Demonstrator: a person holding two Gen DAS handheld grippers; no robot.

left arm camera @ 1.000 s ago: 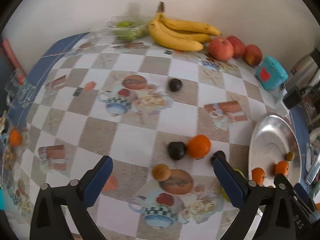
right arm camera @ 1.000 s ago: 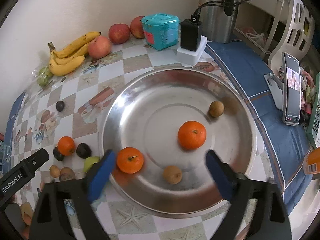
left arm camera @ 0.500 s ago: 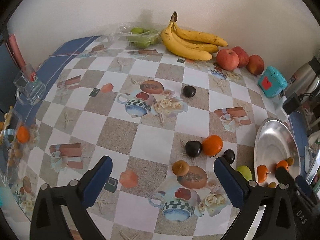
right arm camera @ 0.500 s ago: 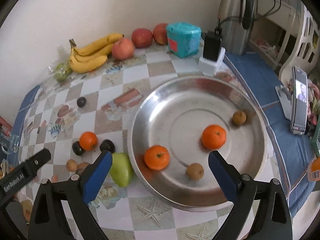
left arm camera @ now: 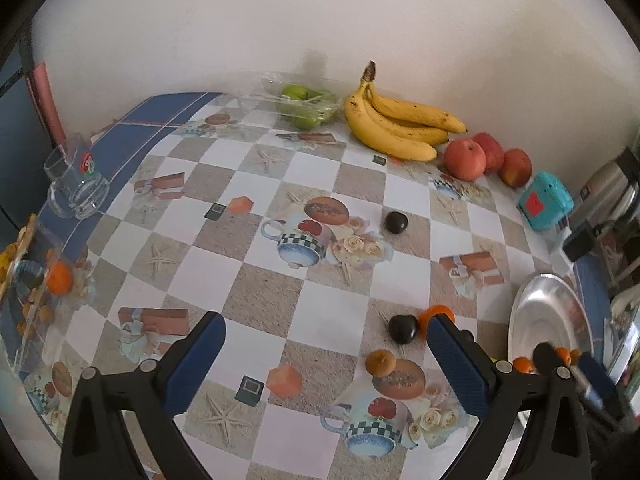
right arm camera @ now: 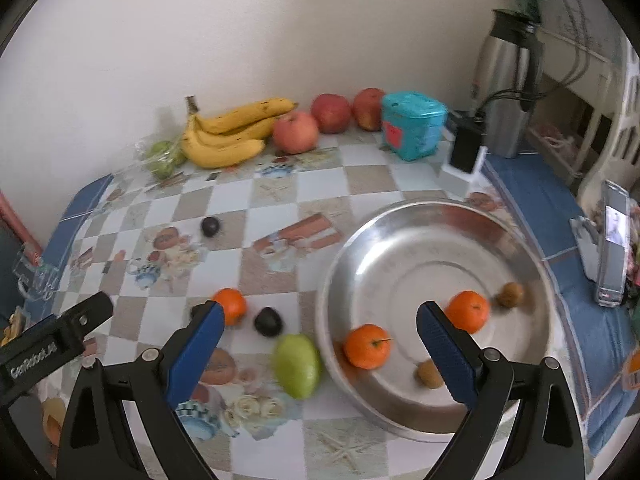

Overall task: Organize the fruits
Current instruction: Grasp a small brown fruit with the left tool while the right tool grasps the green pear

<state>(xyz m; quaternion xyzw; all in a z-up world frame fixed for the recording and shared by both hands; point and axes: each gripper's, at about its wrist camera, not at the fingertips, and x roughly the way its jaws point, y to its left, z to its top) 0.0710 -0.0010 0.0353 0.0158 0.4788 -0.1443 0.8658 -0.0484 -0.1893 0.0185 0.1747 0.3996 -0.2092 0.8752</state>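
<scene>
Item: smooth green pear-shaped fruit [right arm camera: 297, 364] on checked tablecloth [right arm camera: 280, 184], just beside round steel tray [right arm camera: 536, 280]; prob. firm, slick-skinned, bruisable, so grip across widest part; right gripper [right arm camera: 316, 344] and left gripper [left arm camera: 326, 356] both w/ jaws apart, empty.

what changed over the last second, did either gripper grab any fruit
No grab. Both open grippers, left and right, pulled back and up from the table; the right one also swung left, bringing the green pear into view. The round steel tray keeps its two oranges and two small brown fruits; nothing else moved.
</scene>
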